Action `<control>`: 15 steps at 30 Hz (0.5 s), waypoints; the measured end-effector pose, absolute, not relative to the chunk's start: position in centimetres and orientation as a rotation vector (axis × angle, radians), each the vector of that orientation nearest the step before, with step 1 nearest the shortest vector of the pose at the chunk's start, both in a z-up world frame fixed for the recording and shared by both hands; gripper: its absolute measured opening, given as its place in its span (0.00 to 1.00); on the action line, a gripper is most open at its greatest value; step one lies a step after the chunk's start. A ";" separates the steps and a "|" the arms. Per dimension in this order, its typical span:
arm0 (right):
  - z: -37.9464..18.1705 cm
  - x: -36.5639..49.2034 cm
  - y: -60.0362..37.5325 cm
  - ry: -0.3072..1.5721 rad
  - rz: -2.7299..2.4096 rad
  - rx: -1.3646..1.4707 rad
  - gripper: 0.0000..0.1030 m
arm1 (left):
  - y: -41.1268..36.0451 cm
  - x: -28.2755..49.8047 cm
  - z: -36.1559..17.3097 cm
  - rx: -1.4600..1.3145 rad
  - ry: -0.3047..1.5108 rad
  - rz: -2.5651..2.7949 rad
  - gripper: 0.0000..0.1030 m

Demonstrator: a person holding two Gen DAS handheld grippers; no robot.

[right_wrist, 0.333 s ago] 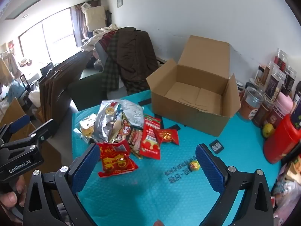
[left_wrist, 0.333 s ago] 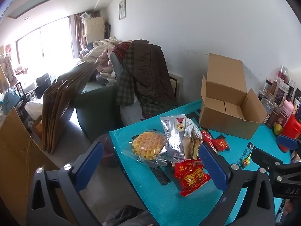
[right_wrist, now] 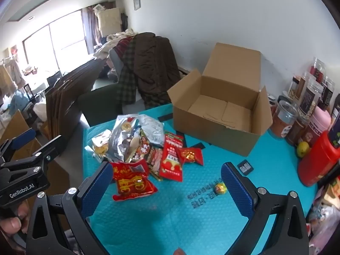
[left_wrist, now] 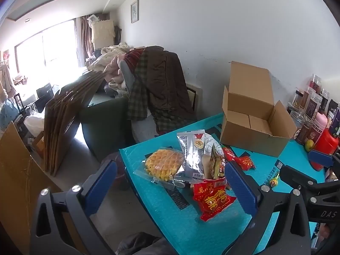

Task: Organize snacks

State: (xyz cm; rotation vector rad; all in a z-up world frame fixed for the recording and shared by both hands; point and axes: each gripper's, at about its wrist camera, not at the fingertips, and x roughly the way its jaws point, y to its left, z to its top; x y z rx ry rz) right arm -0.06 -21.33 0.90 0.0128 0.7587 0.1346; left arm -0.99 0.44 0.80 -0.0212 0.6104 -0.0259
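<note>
Nothing has visibly shifted. Both grippers, left (left_wrist: 170, 189) and right (right_wrist: 166, 190), hover spread wide and empty above the snack pile (right_wrist: 146, 148) near the table's (right_wrist: 148, 223) left edge; the cardboard box (right_wrist: 221, 114) is empty. Sorting is unstarted: next, probably, pinch the nearest red packet (right_wrist: 131, 180).

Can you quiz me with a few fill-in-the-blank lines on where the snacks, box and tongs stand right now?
1. The cardboard box on the teal table holds ____ snacks.
2. Both the left tongs and the right tongs are ____.
3. The waffle pack lies at the pile's end ____ from the box.
4. The small round candy lies ____ the pile.

Missing words: no; open; farthest; apart from
</note>
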 end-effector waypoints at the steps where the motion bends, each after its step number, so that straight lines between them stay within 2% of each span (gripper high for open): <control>1: 0.9 -0.3 -21.3 0.751 0.137 0.009 1.00 | 0.6 -1.2 0.9 -0.024 0.612 -0.026 1.00; 15: 1.2 -0.5 -21.1 0.732 0.148 0.010 1.00 | 0.4 -0.7 0.4 -0.010 0.626 -0.021 1.00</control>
